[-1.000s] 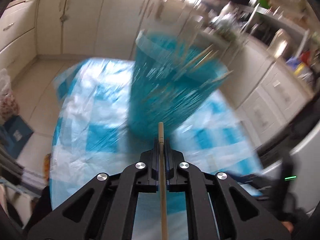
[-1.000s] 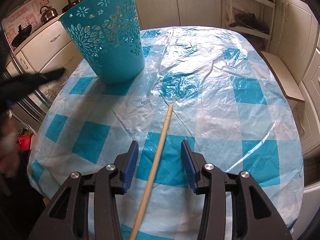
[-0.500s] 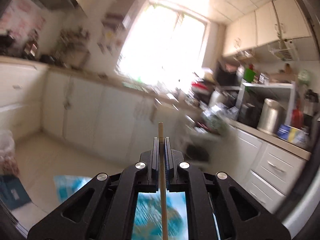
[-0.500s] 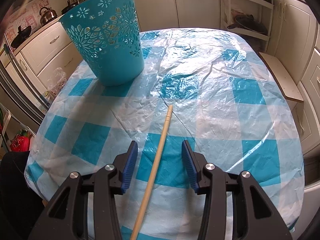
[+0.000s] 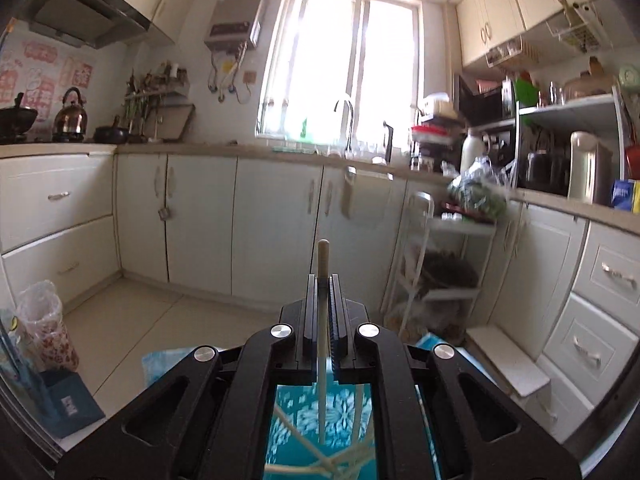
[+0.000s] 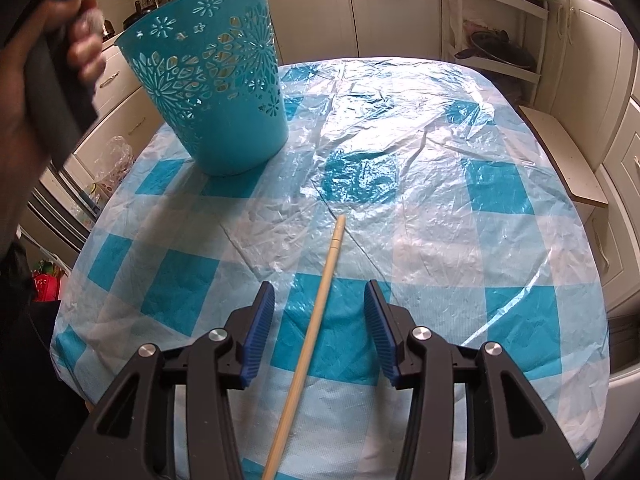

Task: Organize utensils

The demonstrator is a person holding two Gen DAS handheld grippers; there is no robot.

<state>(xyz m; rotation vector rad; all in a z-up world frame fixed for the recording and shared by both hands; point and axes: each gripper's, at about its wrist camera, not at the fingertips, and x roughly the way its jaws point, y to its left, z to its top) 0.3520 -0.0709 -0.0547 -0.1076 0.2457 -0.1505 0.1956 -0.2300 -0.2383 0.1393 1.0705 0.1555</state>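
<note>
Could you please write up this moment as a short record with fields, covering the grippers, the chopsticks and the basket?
left gripper: jaws shut on a chopstick, its tip poking out ahead; pointing at the kitchen cabinets
right gripper: jaws open, either side of a second chopstick, not pressing it
second chopstick: lies on the checked tablecloth
basket: teal, cut-out flower pattern, upright at the table's far left
basket contents: several sticks, seen below the left gripper
hand: holds the left gripper's handle beside the basket

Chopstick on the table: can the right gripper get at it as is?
Probably yes. The chopstick lies flat on the checked tablecloth, running between the open pads of the right gripper, with nothing over it. The teal basket stands well clear.
</note>
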